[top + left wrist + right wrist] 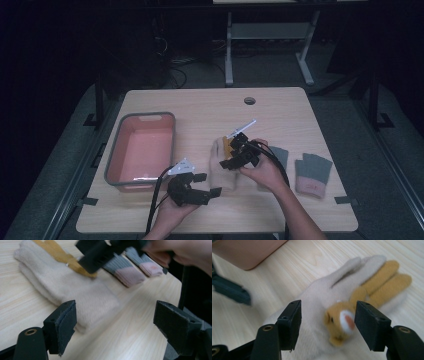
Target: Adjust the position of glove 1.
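Right gripper [235, 156] hangs over the cream glove [222, 167] near the middle of the table [200, 102], jaws spread and nothing pinched between them; its own view looks down on the glove's back, where a tan animal figure [342, 322] with a white muzzle sits between the two black jaws, its long tan ears [384, 280] lying along the cream fingers, detail the high view reduces to a yellowish smudge; left gripper [200, 192] hovers at the glove's cuff end near the table's front edge, jaws also wide apart and empty, the cuff lying between and beyond them in the left gripper view; that view also brings out two grey gloves with pink cuffs [130, 270] side by side past the cream one, which the high view places to the right, well apart from the pink tub [142, 147] on the left; whether the right gripper's jaws touch the fabric is hard to say, as the picture is blurred.
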